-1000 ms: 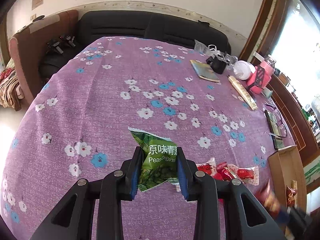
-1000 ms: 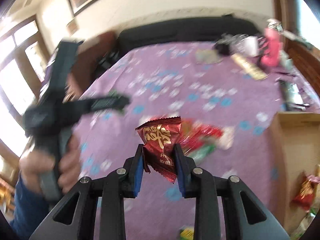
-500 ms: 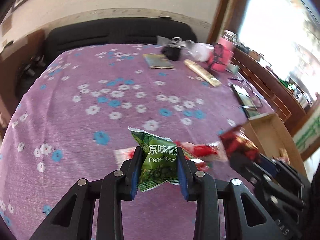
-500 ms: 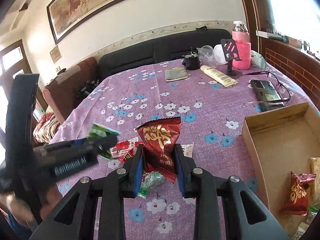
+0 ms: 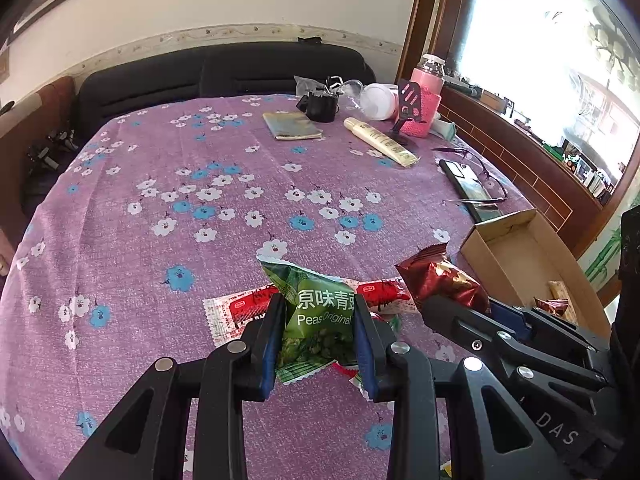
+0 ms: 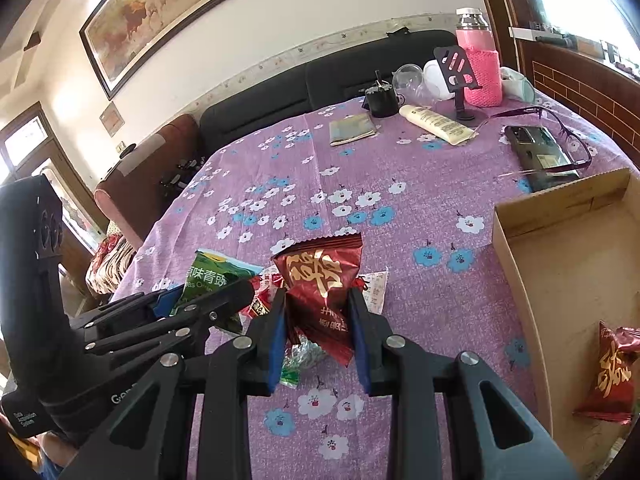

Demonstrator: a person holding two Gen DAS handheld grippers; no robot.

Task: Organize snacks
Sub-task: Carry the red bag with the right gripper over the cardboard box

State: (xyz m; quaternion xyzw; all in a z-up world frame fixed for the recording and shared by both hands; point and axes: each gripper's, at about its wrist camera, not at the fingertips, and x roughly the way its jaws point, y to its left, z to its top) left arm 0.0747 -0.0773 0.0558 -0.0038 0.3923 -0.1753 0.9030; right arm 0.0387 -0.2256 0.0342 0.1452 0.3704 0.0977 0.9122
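L gripper (image 5: 318, 330) pinching green pea packet (image 5: 316, 312); R gripper (image 6: 318, 330) pinching red snack packet (image 6: 320, 280), cardboard box (image 6: 520, 256) near right.

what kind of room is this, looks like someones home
Most likely a home living room. A dark sofa runs along the wall behind the table, whose floral cloth carries everyday things like glasses and a pink bottle, and a framed painting hangs above.
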